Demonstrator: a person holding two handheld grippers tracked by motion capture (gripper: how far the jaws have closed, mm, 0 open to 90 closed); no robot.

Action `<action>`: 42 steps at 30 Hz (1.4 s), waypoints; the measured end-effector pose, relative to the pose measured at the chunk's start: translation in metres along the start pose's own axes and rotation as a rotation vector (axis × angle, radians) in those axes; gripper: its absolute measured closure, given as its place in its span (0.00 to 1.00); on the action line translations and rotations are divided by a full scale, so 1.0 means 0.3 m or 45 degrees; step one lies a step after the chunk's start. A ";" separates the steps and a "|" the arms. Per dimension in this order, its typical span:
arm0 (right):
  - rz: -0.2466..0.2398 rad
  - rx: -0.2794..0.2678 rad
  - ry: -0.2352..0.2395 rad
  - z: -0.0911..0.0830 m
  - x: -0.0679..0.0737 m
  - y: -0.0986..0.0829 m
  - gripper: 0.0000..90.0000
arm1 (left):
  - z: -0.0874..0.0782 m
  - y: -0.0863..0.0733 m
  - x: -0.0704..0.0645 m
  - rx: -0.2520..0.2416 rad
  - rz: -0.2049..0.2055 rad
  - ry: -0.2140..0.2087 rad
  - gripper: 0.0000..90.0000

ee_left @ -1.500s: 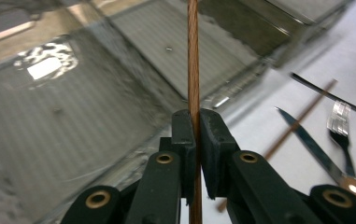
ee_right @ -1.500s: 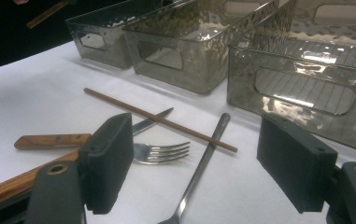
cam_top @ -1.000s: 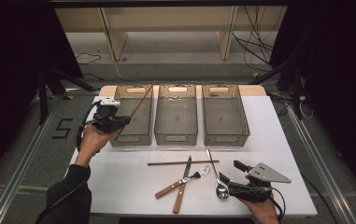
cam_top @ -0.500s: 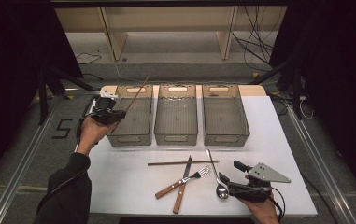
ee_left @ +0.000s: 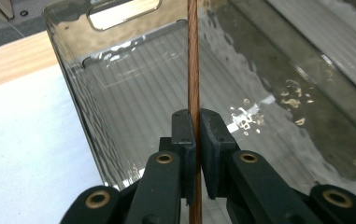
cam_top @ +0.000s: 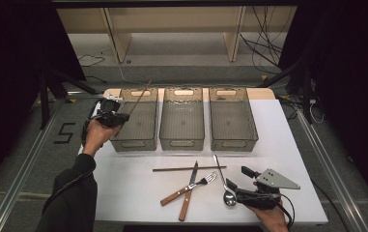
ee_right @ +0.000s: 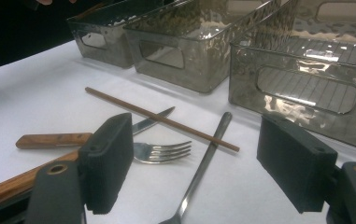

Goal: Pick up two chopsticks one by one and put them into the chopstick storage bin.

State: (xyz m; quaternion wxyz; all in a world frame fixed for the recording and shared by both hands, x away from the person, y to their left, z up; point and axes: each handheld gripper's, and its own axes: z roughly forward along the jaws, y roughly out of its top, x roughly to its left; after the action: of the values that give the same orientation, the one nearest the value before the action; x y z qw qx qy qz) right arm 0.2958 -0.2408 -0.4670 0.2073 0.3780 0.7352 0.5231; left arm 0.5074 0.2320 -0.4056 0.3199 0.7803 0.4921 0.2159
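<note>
My left gripper [cam_top: 115, 116] is shut on a brown chopstick [cam_top: 140, 94] at the left bin's [cam_top: 123, 143] outer edge. The stick slants up and right over that bin. In the left gripper view the chopstick [ee_left: 193, 56] runs straight up between the closed pads [ee_left: 182, 135], above the bin's ribbed floor [ee_left: 133, 107]. Near the table's front right, my right gripper [cam_top: 237, 180] stands open with nothing between its pads [ee_right: 108, 158]. Ahead of it lie a spoon [ee_right: 208, 149], a fork [ee_right: 161, 151], a wooden-handled knife [ee_right: 49, 140] and a second chopstick [ee_right: 161, 119].
Three clear grey bins stand in a row at the back of the white table [cam_top: 123, 193]: left, middle [cam_top: 181, 141] and right [cam_top: 234, 142], all looking bare inside. On the table the knife [cam_top: 190, 191] and fork [cam_top: 191, 186] cross, with the spoon [cam_top: 222, 181] beside them.
My left gripper has moved farther back and slightly left along the left bin's outer edge, still holding the chopstick. The right gripper and the cutlery have not moved.
</note>
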 end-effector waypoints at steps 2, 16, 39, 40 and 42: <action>0.002 0.002 0.000 0.000 0.000 0.000 0.31 | 0.006 -0.003 0.004 0.002 -0.010 0.002 0.94; 0.002 0.001 0.001 0.001 0.001 0.000 0.31 | 0.032 -0.026 0.018 0.051 -0.064 0.002 0.92; -0.001 -0.004 -0.003 -0.001 0.002 0.000 0.31 | -0.134 -0.028 -0.216 -0.145 0.020 -0.222 0.31; -0.002 -0.005 -0.002 -0.002 0.002 0.000 0.31 | -0.137 -0.037 -0.229 -0.155 0.021 -0.238 0.30; -0.003 -0.001 -0.003 -0.003 0.002 0.000 0.31 | -0.142 -0.050 -0.244 -0.174 0.020 -0.249 0.29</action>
State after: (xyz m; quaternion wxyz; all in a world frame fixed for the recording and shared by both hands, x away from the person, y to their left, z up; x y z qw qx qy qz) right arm 0.2949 -0.2409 -0.4667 0.2091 0.3775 0.7352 0.5228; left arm 0.4392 0.1825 -0.3878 0.4171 0.7779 0.4365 0.1744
